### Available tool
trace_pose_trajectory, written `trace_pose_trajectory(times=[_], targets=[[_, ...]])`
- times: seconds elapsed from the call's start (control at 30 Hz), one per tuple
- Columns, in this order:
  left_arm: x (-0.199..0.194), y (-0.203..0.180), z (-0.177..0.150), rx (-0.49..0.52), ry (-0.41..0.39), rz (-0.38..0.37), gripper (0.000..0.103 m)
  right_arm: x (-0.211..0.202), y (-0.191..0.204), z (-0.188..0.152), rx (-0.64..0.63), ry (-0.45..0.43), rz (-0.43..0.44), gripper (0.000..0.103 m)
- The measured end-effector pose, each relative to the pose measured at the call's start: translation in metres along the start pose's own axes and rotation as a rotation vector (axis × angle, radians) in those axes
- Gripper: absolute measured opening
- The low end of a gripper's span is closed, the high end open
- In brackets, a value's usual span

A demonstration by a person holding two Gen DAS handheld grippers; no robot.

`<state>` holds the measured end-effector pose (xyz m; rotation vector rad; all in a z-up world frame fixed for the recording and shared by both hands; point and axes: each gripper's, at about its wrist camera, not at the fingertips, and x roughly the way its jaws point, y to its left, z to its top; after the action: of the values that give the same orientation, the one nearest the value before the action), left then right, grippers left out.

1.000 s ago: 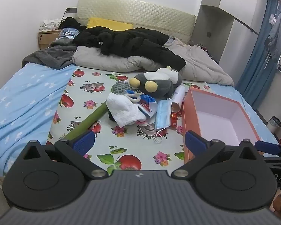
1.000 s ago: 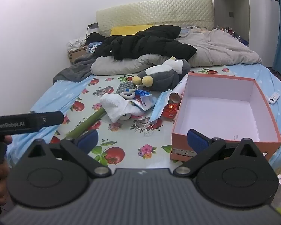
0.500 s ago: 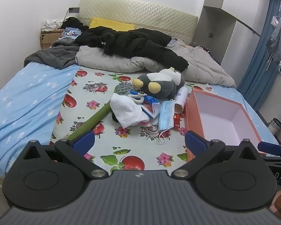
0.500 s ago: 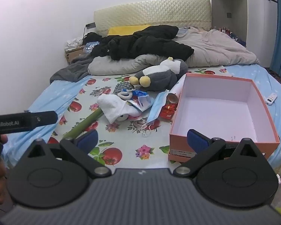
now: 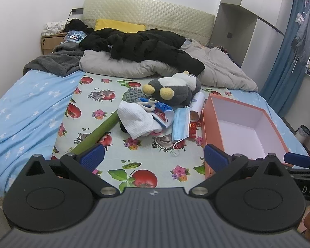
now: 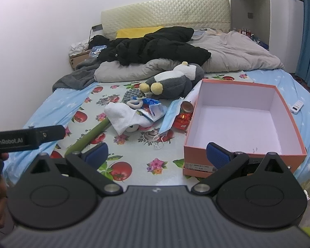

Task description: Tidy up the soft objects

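A grey and white penguin plush (image 5: 171, 92) (image 6: 171, 84) lies on the fruit-print cloth mid-bed. In front of it lie a white waffle towel (image 5: 137, 122) (image 6: 124, 117), a blue face mask (image 5: 180, 124) (image 6: 171, 115), a grey nubby ball (image 5: 133, 94) and a white ring toy (image 5: 147, 104). An empty orange box (image 5: 208, 128) (image 6: 233, 161) stands to the right. My left gripper (image 5: 153, 157) is open and empty above the cloth's near edge. My right gripper (image 6: 157, 154) is open and empty, by the box's near left corner.
A green roll (image 5: 95, 133) (image 6: 86, 138) lies left of the towel. A paper tube (image 5: 196, 106) and red packets (image 6: 183, 118) lie by the box. Black clothes (image 5: 142, 43), a grey duvet (image 5: 217, 70) and grey blanket fill the far bed. A white remote (image 6: 297, 107) lies right.
Both grippers have drawn slightly back and shifted; the pile and box sit a little farther off. Nothing on the bed has moved. Both jaws stay open.
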<state>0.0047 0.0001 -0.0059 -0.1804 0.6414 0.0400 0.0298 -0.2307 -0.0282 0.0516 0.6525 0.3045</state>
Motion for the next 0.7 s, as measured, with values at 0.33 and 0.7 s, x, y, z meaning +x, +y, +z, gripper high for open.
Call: trace_pose_trajectory(times=[0.33, 0.7], targets=[[-0.0001, -0.0038, -0.0028, 0.009, 0.001, -0.010, 0.103, 0.0018, 0.0009, -0.0013, 0.009, 0.011, 0.001, 0.103], [0.0024, -0.0070, -0.0054, -0.001, 0.006, -0.015, 0.103, 0.0045, -0.0008, -0.0034, 0.013, 0.020, -0.004, 0.103]])
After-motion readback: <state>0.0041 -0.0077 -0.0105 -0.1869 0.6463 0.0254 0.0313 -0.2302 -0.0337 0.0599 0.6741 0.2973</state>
